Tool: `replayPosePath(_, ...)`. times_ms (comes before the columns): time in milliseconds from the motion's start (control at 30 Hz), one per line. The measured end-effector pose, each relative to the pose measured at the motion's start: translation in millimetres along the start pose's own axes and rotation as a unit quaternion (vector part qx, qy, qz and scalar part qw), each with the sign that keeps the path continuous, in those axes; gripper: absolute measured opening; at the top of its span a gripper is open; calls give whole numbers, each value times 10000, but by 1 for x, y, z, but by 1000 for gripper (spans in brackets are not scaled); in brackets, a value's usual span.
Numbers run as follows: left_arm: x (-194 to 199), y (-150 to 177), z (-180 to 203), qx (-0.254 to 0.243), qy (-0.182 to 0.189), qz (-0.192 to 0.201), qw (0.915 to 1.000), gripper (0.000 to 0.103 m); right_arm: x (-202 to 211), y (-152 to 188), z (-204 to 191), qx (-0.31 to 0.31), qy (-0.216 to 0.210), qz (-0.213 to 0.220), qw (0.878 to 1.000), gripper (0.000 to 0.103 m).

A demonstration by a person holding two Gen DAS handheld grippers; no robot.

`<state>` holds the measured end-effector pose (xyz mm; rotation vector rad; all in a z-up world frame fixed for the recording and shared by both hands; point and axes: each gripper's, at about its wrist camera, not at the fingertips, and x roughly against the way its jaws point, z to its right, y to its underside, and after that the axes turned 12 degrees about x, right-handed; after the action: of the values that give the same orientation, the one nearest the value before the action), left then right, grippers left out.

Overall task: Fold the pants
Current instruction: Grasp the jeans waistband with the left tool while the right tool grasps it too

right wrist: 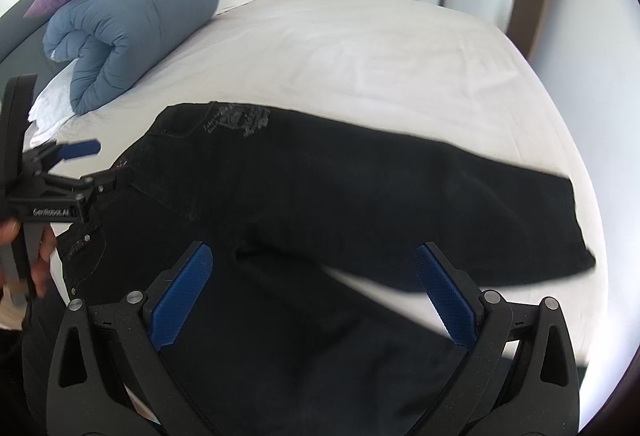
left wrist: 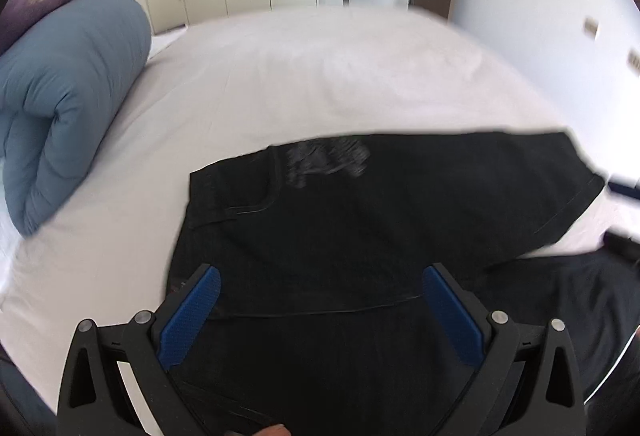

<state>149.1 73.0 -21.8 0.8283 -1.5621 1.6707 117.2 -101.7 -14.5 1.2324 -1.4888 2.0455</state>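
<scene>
Across the near edge of the bed [right wrist: 360,47] lie the pants [right wrist: 340,187], legs spread apart, waist toward the duvet [right wrist: 132,23]. Both grippers, left [left wrist: 320,288] and right [right wrist: 312,268], hover open and empty. Next, probably grip one leg to fold it over. Near leg runs out of frame; blur hides the hems.

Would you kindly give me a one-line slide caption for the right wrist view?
Open right gripper hovers over black pants spread on a white bed; open left gripper nears the waistband.
</scene>
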Motion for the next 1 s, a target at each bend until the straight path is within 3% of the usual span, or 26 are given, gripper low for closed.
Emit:
replayPosePath(100,-23,-37,-18,-118,196,-68,9997,103,-25,-29,17,272,-397,30,9988,103)
replayPosePath(233,-56,-88,-26,-1015,88,-45,9948,103,-59,-62,33,725,-939,68,9929,103)
replayPosePath(367,-101,-128,-32,-1804,233,-480,9821,103,-88,-82,41,1153,-1433,102,9829,99)
replayPosePath(433,-125,-135,-32,-2117,445,-904,9721,103,-106,-90,44,1316,-1563,-16,9789,86)
replayPosePath(500,-144,-135,-33,-2332,648,-1256,9621,100,-124,-97,48,1382,-1733,-188,9749,80)
replayPosePath(600,-171,-136,-39,-2495,632,-1627,9525,100,-137,-96,48,1499,-1878,-284,9703,77)
replayPosePath(800,-210,-149,-66,-2024,978,-2086,9518,92,-151,-87,44,1591,-2126,-369,9634,77)
replayPosePath(933,-229,-143,-71,-1870,1027,-2264,9504,83,-168,-92,39,1641,-2168,-379,9616,75)
replayPosePath(1000,-228,-142,-72,-1811,1147,-2307,9491,69,-174,-97,40,1647,-2199,-396,9607,70)
